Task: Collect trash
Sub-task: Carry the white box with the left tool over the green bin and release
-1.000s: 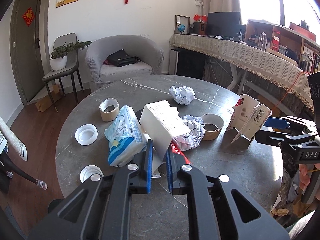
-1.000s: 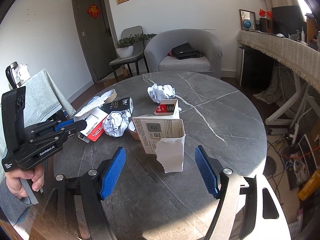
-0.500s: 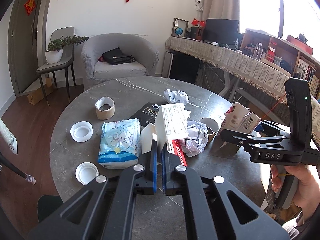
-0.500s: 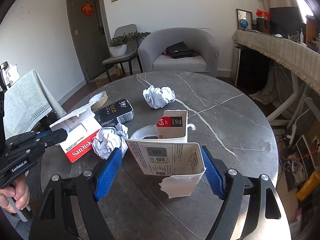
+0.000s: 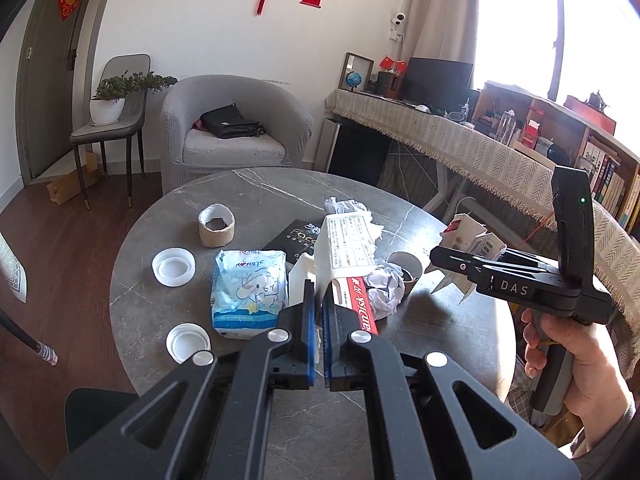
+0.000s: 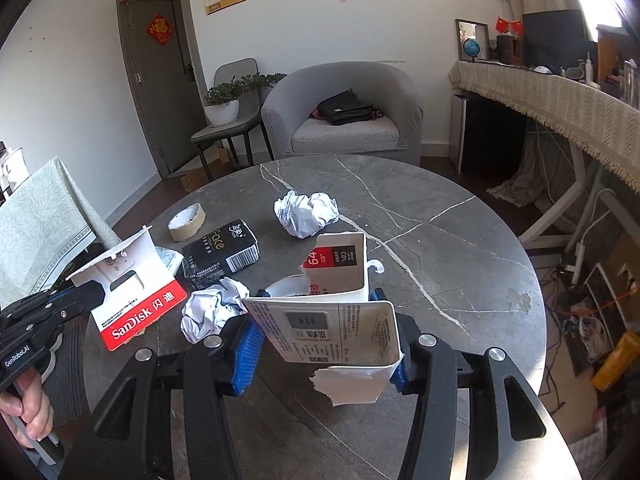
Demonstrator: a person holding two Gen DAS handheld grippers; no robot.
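My left gripper [image 5: 318, 312] is shut on a torn white and red SanDisk card package [image 5: 348, 252] and holds it above the round grey table [image 5: 168, 320]; the package also shows in the right wrist view [image 6: 136, 300]. My right gripper [image 6: 326, 344] is shut on a second torn white SanDisk package [image 6: 332, 328], lifted off the table; it also shows in the left wrist view [image 5: 468, 236]. Crumpled paper balls [image 6: 306, 212] [image 6: 214, 310], a black box [image 6: 220, 252] and a tissue pack [image 5: 250, 292] lie on the table.
Two tape rolls [image 5: 216, 226] [image 5: 406, 272] and two white lids [image 5: 174, 266] [image 5: 188, 342] sit on the table. A grey armchair [image 5: 236, 128] and a chair with a potted plant [image 5: 112, 100] stand behind. A cloth-covered desk [image 5: 480, 144] runs along the right.
My right gripper moved in and closed on the torn package, then lifted it. My left gripper raised its package higher above the table.
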